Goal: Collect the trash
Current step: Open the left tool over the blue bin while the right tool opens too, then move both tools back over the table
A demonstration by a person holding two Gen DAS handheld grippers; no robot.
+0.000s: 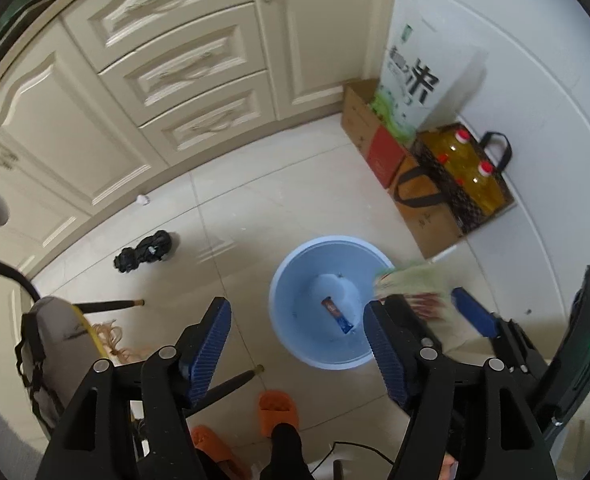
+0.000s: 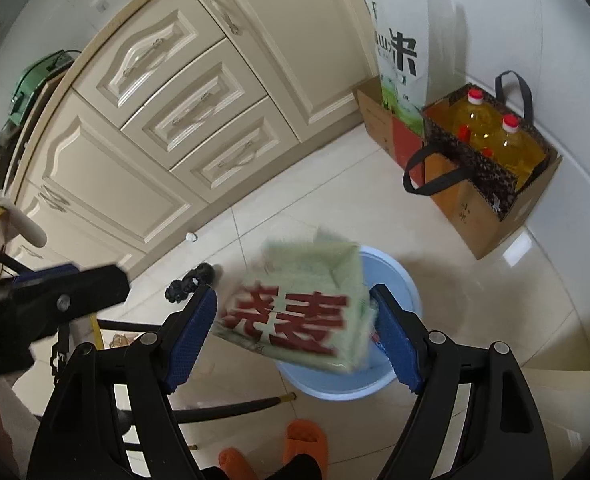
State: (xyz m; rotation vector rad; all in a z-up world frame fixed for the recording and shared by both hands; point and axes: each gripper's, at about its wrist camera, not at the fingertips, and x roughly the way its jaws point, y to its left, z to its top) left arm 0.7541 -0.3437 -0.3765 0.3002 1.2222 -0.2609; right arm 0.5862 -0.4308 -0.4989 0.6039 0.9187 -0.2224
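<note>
A light blue bin (image 1: 291, 280) stands on the floor with a small blue and brown wrapper (image 1: 337, 314) inside. My left gripper (image 1: 299, 344) is open and empty, above the bin's left side. My right gripper (image 2: 295, 332) is wide open over the bin (image 2: 399, 280). A pale green packet with red characters (image 2: 299, 312) is blurred between its fingers; I cannot tell whether they touch it. The packet also shows in the left wrist view (image 1: 411, 280). A black crumpled bag (image 1: 145, 252) and a small white scrap (image 1: 143, 200) lie on the floor near the cabinet.
Cream cabinets with drawers (image 1: 167, 72) run along the back. Cardboard boxes (image 1: 365, 128), a rice bag (image 1: 411, 80) and a carrier with oil bottles (image 1: 463, 172) stand at the right wall. Black chair legs (image 1: 107, 305) and orange slippers (image 1: 277, 408) are near me.
</note>
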